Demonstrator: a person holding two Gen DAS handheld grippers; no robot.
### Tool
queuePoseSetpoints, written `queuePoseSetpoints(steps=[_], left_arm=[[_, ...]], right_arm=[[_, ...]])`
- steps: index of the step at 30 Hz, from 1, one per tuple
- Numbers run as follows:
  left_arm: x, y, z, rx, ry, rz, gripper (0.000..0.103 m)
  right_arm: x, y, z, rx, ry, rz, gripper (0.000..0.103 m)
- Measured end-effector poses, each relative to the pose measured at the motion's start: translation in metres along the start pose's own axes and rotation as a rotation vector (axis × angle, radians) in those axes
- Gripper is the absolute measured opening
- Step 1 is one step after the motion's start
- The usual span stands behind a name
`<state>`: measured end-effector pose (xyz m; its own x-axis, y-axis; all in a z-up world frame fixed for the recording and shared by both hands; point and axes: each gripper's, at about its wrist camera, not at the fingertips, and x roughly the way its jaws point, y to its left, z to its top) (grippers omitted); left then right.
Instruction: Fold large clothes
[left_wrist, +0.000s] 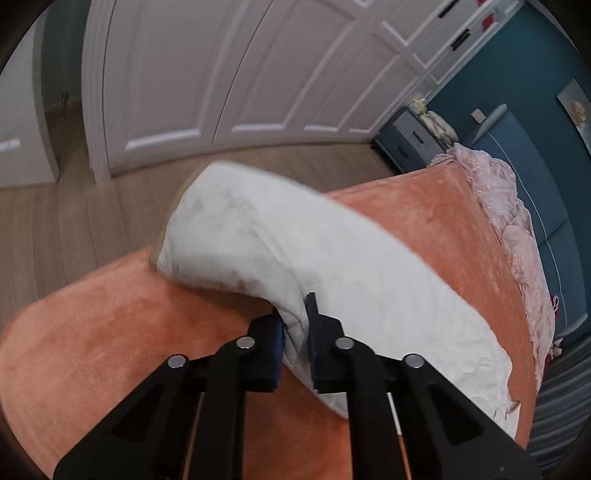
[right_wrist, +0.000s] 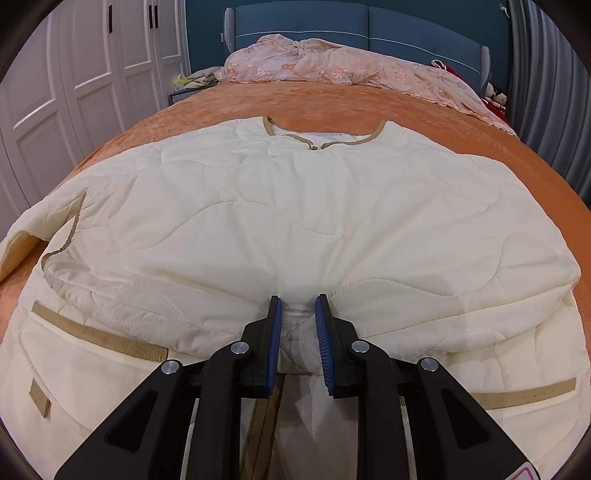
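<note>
A cream quilted jacket (right_wrist: 295, 206) with tan trim lies spread on the orange bedspread (right_wrist: 332, 99), collar toward the headboard. Both sleeves are folded in over its body. My right gripper (right_wrist: 298, 301) is shut on a bunched fold of the jacket at the middle, near the hem. In the left wrist view my left gripper (left_wrist: 295, 314) is shut on a sleeve of the jacket (left_wrist: 280, 251) and holds it lifted above the bedspread (left_wrist: 110, 325); the sleeve is blurred.
A pink lace cover (right_wrist: 332, 66) lies crumpled at the head of the bed before the blue headboard (right_wrist: 369, 26). White wardrobe doors (left_wrist: 221, 74) stand across the wooden floor (left_wrist: 55, 229). A nightstand (left_wrist: 410, 144) sits by the bed. Grey curtains (right_wrist: 546, 92) hang right.
</note>
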<state>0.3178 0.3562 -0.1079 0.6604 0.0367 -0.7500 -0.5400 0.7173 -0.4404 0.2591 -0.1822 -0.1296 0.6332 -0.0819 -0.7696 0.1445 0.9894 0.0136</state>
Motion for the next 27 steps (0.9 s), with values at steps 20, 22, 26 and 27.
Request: queuePoseSetpoints(steps=[20, 22, 26, 27], left_arm=[[-0.17, -0.39, -0.164, 0.834, -0.111, -0.5, 0.007], [-0.156, -0.411, -0.202, 0.878, -0.038, -0.514, 0.007], [-0.116, -0.42, -0.267, 0.92, 0.13, -0.51, 0.012], [-0.108, -0.415, -0.28, 0.923, 0.168, -0.5, 0.016]], right_arm=[[-0.073, -0.038, 0.002, 0.097, -0.135, 0.113, 0.047], [-0.088, -0.054, 0.001, 0.11, -0.15, 0.116, 0.051], [-0.104, -0.091, 0.004, 0.171, -0.165, 0.125, 0.058], [-0.106, -0.102, 0.005, 0.196, -0.167, 0.128, 0.059]])
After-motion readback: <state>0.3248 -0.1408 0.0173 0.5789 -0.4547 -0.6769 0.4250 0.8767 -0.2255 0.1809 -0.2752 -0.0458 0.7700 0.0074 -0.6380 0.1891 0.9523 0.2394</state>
